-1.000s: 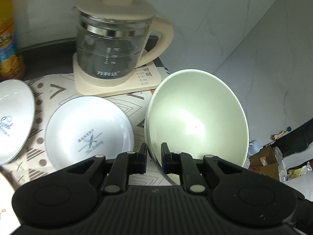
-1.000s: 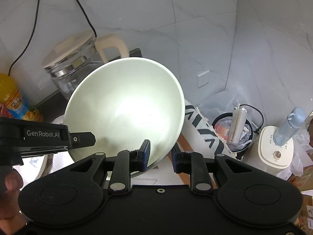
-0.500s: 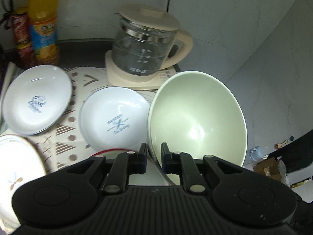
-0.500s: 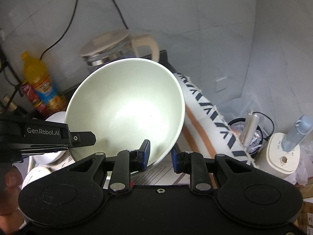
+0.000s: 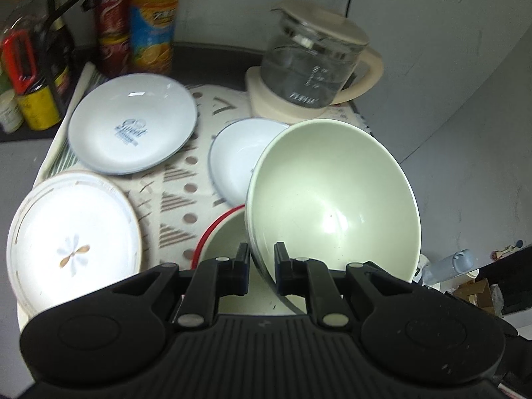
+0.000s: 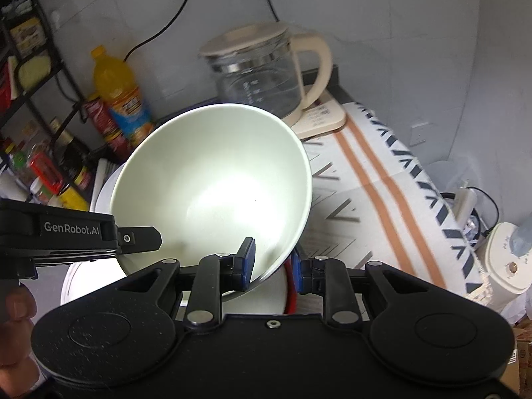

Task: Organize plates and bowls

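Observation:
A large pale green bowl (image 5: 332, 199) hangs tilted above the patterned mat, held by its rim from two sides. My left gripper (image 5: 261, 259) is shut on the rim's near left edge, and my right gripper (image 6: 272, 262) is shut on the rim's right edge of the same bowl (image 6: 212, 186). Just beneath it sits a red-rimmed bowl (image 5: 222, 236). On the mat lie a blue plate with lettering (image 5: 133, 126), a smaller blue plate (image 5: 232, 156) partly hidden by the bowl, and a white flower plate (image 5: 69, 236).
A glass kettle (image 5: 312, 69) on its cream base stands at the back right of the mat (image 5: 179, 193). Bottles and cans (image 5: 153, 16) and a rack (image 6: 30, 76) line the back left. A person's hand (image 6: 16, 316) holds the left gripper. The striped cloth (image 6: 365, 183) drops off on the right.
Both grippers have carried the green bowl leftward across the mat, away from the kettle. The plates and the red-rimmed bowl have come into view under and beside it.

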Tool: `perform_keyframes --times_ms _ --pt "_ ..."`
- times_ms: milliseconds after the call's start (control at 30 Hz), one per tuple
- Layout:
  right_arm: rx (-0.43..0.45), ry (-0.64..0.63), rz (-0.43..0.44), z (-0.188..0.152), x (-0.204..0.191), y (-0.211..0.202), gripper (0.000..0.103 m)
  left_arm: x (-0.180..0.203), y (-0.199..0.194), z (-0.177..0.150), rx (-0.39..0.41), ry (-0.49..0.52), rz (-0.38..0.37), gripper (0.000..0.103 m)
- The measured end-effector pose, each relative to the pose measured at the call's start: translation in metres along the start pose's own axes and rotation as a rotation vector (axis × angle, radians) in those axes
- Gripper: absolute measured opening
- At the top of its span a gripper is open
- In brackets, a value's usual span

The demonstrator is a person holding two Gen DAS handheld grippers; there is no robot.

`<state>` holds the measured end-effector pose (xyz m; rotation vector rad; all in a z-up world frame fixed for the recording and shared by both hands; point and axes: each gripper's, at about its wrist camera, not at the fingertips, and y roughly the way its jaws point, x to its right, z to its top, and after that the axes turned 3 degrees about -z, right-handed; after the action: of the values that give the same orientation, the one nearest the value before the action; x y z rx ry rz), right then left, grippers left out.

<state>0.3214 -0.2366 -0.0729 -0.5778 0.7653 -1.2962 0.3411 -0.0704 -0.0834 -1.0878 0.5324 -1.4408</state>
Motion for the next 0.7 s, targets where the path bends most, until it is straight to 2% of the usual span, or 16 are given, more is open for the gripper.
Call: perform_keyframes --times_ms 300,400,700 --pt "-0.045 -0.019 0.007 -0.021 -0.011 0.006 0.024 -0.017 0.004 -0.02 -0.022 -0.031 0.016 0.013" --pt "-0.066 -0.04 0.002 -0.027 -0.016 0.008 0.028 -0.022 0.008 -0.024 -0.027 -0.05 0.014 0.013" --pt "-0.106 -0.079 -0.021 -0.032 -0.02 0.019 0.03 -0.027 0.02 -0.032 -0.061 -0.075 0.031 0.015"
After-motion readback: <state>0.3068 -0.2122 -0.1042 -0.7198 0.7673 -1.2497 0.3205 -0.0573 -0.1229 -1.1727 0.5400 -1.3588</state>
